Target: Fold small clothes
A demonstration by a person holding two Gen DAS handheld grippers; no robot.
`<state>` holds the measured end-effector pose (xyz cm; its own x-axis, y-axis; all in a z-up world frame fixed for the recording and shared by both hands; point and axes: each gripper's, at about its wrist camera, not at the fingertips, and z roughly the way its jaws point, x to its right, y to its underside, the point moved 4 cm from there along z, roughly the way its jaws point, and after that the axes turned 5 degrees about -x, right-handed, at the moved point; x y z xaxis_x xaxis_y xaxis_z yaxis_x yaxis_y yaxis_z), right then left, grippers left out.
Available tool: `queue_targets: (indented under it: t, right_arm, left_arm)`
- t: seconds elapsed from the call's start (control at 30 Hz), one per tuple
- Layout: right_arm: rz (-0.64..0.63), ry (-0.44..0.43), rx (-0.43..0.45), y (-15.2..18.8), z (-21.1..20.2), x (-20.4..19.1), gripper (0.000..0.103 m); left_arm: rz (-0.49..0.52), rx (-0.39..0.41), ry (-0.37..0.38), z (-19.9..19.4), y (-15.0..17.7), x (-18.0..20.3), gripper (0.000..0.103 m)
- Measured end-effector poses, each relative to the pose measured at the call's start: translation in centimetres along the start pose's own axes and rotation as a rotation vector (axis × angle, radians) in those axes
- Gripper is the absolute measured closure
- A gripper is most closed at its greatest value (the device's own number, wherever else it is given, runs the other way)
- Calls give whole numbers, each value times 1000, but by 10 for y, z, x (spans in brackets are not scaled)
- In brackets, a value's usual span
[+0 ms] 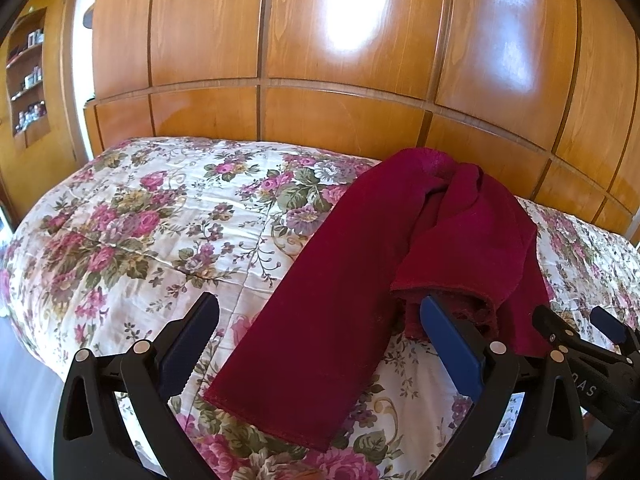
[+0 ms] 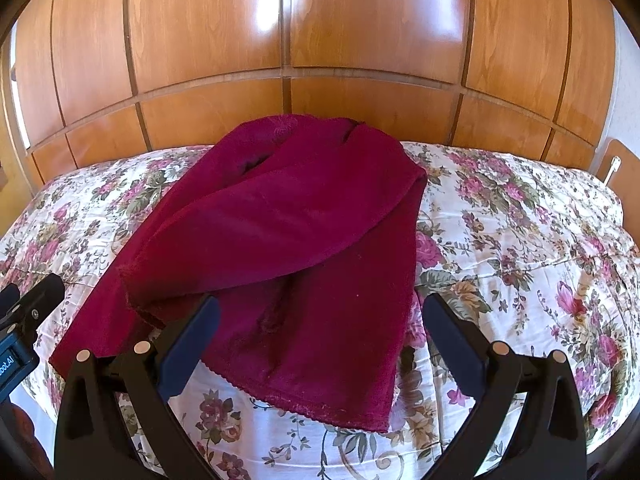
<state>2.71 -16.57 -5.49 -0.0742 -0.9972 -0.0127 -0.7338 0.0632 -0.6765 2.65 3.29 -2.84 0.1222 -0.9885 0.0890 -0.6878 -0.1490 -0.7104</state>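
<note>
Across the middle of both frames, a red cloth (image 1: 340, 300) lies half-folded on the flowered bed (image 1: 132, 240). Left hand-held gripper (image 1: 318, 320) and right hand-held gripper (image 2: 322, 322) both gape wide, holding nothing. Recommend pinching the near hem corners squarely before folding.

Glossy orange-brown wooden panelled wardrobe wall (image 1: 360, 80): fills the upper half of both views, divided by dark vertical and horizontal grooves, with bright window reflections on the panels.

White quilted bedspread printed with pink and purple roses and green leaves (image 1: 140, 232): covers the bed across the lower half of both views.

Recessed wooden shelf niche (image 1: 28, 76): upper left of the left wrist view, holding small bottles and jars too small to identify.

Rounded wooden board (image 2: 620, 168): right edge of the right wrist view.
</note>
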Motion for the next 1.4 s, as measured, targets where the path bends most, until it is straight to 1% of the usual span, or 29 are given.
queue_targets:
  t: [0.1, 0.2, 0.3, 0.37, 0.4, 0.43, 0.47, 0.5, 0.6, 0.67, 0.7, 0.73, 0.77, 0.8, 0.83, 0.87, 0.9, 0.93, 0.97, 1.0, 1.07, 1.13, 1.2, 1.23, 1.27, 1.3, 1.33, 1.4]
  right_arm:
    - [8, -6, -12, 1, 3, 3, 2]
    - [39, -85, -60, 3, 9, 13, 2]
    - [114, -168, -114, 8, 19, 42, 2]
    - [192, -216, -183, 18, 29, 71, 3]
    - [234, -236, -214, 25, 33, 84, 9]
    - [263, -246, -233, 30, 37, 92, 17]
    - [292, -257, -253, 34, 41, 100, 23]
    - [322, -270, -276, 38, 46, 106, 26]
    - [331, -313, -273, 34, 52, 105, 26]
    - [316, -359, -274, 28, 54, 96, 28]
    - [283, -373, -279, 24, 56, 89, 34]
    - [239, -374, -285, 21, 59, 80, 49]
    - [202, -372, -296, 21, 61, 73, 58]
    - [158, -359, -313, 22, 64, 64, 64]
    - [80, -320, -303, 21, 61, 57, 84]
    - [42, -320, -289, 20, 57, 56, 93]
    - [28, -333, -279, 18, 52, 60, 95]
    - [39, -334, -263, 15, 44, 72, 95]
    - [42, -303, -234, 11, 35, 87, 95]
    - [40, -265, -205, 8, 26, 105, 96]
    - [40, -188, -178, 7, 12, 135, 96]
    - [39, -33, -165, 11, 6, 174, 96]
    - [89, 15, -182, 19, 5, 205, 96]
    - [111, 48, -195, 25, 6, 219, 96]
    - [109, 78, -203, 29, 8, 225, 96]
    - [94, 120, -213, 34, 11, 230, 96]
    - [88, 144, -223, 34, 15, 230, 96]
    - [103, 166, -244, 33, 21, 234, 94]
  left_arm:
    - [-4, -10, 2, 3, 1, -1, 3]
    - [0, -18, 8, 6, 3, -2, 3]
    - [0, -37, 28, 12, 6, -6, 3]
    - [-5, -53, 46, 17, 9, -10, 3]
    - [-7, -65, 57, 20, 12, -12, 3]
    - [-9, -74, 62, 22, 14, -14, 3]
    - [-15, -89, 69, 26, 16, -16, 3]
    - [-19, -100, 72, 28, 18, -17, 3]
    - [-39, -134, 76, 32, 23, -25, 3]
    - [-51, -135, 63, 32, 26, -30, 3]
    - [-55, -139, 61, 33, 27, -31, 3]
    - [-66, -155, 62, 35, 29, -35, 3]
    - [-73, -165, 64, 35, 29, -37, 3]
    - [-78, -170, 66, 36, 29, -38, 3]
    - [-80, -171, 66, 35, 29, -39, 3]
    - [-74, -165, 61, 33, 28, -39, 3]
    - [-63, -159, 59, 31, 27, -39, 3]
    - [-49, -147, 56, 29, 25, -38, 3]
    - [-42, -133, 59, 27, 23, -37, 3]
    - [-40, -125, 66, 25, 22, -36, 3]
    - [-38, -117, 100, 25, 18, -32, 3]
    - [-41, -140, 139, 27, 17, -25, 3]
    - [-47, -161, 173, 31, 16, -17, 3]
    - [-42, -178, 203, 33, 17, -9, 4]
    - [-33, -187, 223, 35, 17, -2, 5]
    - [-20, -196, 242, 36, 17, 6, 13]
    - [-4, -209, 263, 39, 16, 13, 21]
    - [18, -232, 314, 44, 14, 30, 23]
